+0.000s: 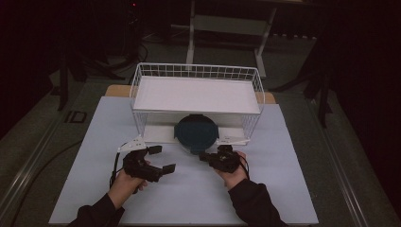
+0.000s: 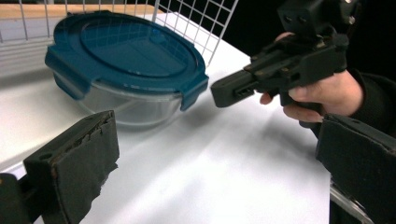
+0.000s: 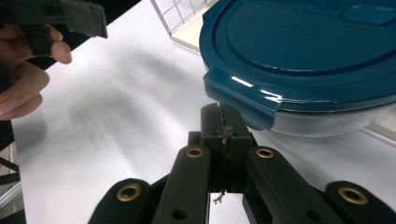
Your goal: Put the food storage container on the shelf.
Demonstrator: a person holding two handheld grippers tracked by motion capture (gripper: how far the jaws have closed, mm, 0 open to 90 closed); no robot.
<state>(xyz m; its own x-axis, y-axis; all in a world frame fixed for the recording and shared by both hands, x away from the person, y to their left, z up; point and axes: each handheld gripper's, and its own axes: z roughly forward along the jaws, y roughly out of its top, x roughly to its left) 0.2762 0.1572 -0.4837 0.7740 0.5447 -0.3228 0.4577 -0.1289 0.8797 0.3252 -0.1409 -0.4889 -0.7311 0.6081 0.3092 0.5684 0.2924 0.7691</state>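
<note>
While the round container (image 1: 196, 134) with its blue lid sits at centre frame, half under the wire rack (image 1: 196, 94), the right gripper (image 1: 205, 156), clenched on nothing, points at its near clip. Low left, the left gripper (image 1: 161, 159) gapes, empty. Unclipping or sliding the container likely comes next, needing contact first.

I see black long sleeves (image 1: 250, 201) on both arms. My grippers are matte black (brass rivets (image 3: 194, 152) on the linkage). The left gripper (image 1: 158, 158) carries a grey three-cornered plate (image 1: 132, 144).
</note>
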